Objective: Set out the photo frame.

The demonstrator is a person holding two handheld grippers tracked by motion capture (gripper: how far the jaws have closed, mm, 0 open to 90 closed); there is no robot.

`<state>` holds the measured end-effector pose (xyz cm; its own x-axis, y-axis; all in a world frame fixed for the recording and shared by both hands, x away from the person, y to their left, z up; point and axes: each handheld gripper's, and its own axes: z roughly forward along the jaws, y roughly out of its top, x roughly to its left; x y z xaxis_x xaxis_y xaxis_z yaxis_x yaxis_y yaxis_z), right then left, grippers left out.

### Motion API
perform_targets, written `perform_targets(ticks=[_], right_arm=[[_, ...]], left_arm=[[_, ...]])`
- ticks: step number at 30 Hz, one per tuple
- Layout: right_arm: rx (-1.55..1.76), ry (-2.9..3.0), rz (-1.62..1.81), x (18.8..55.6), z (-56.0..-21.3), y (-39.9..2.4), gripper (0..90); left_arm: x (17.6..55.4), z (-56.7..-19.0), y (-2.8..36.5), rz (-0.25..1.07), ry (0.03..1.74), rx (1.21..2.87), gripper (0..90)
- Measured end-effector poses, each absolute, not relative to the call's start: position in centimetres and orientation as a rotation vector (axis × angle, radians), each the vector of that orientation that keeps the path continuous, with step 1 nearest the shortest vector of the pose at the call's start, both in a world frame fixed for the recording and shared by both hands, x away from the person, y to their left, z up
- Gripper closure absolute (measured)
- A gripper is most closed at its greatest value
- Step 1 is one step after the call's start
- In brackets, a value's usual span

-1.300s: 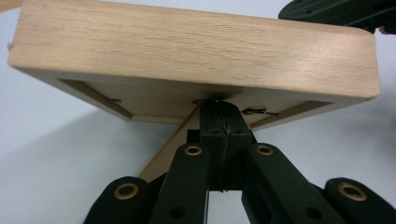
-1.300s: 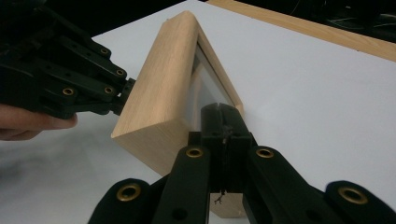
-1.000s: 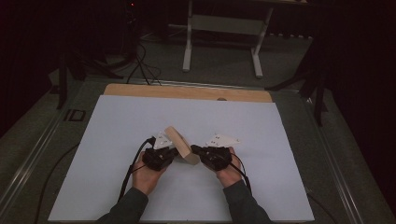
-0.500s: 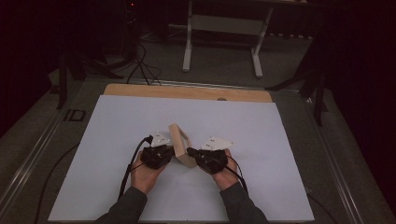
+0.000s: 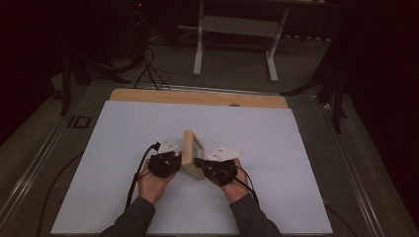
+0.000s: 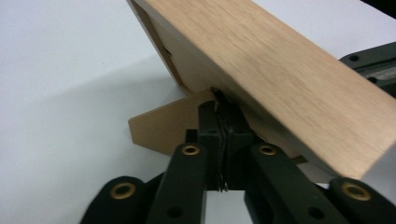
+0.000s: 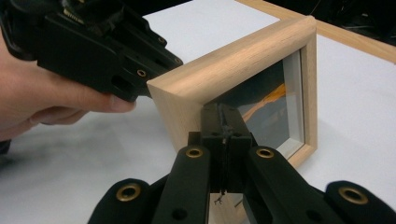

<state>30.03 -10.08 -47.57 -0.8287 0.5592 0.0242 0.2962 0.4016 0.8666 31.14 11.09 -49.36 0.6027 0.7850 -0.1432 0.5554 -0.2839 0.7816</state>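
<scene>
A light wooden picture frame [image 5: 190, 148] stands on edge on the white sheet [image 5: 296, 148], between my two grippers. In the left gripper view its back [image 6: 280, 70] leans over a brown card stand [image 6: 159, 130] that sticks out at the bottom. My left gripper [image 6: 219, 100] touches the back where the stand joins. Its jaws have just been opening, but the pads still look together and I see nothing plainly between them. My right gripper [image 7: 219, 112] is shut, its tips against the lower front of the frame [image 7: 233, 70] by the glass.
The sheet covers a wooden tabletop whose far edge [image 5: 197, 97] shows bare. A white metal stand [image 5: 237, 29] and cables [image 5: 148, 64] are on the dark floor beyond. A cable [image 5: 138, 173] trails from the left gripper over the sheet.
The frame has gone from leaning between the grippers to standing more upright. The right gripper has shifted slightly left toward it. The left hand has stayed put.
</scene>
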Motion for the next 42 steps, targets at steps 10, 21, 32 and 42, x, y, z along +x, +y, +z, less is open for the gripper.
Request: perform_targets(ticks=[10, 21, 32, 42], right_arm=[[0.746, 2.389, 1.392, 30.2, -47.4, -10.5, 74.3], [0.761, 2.402, 1.413, 30.6, -47.1, -11.3, 55.5], [0.785, 2.399, 1.409, 31.0, -47.0, -12.0, 52.8], [0.804, 2.399, 1.393, 31.2, -47.0, -12.4, 51.6]], left_arm=[[31.0, -49.0, 12.6, 0.383, 1.140, 1.927, 63.0], [30.5, -47.9, 14.4, 0.378, 1.175, 1.836, 49.0], [29.5, -46.3, 15.2, 0.379, 1.155, 1.774, 44.4], [29.0, -45.5, 14.8, 0.385, 1.116, 1.767, 40.9]])
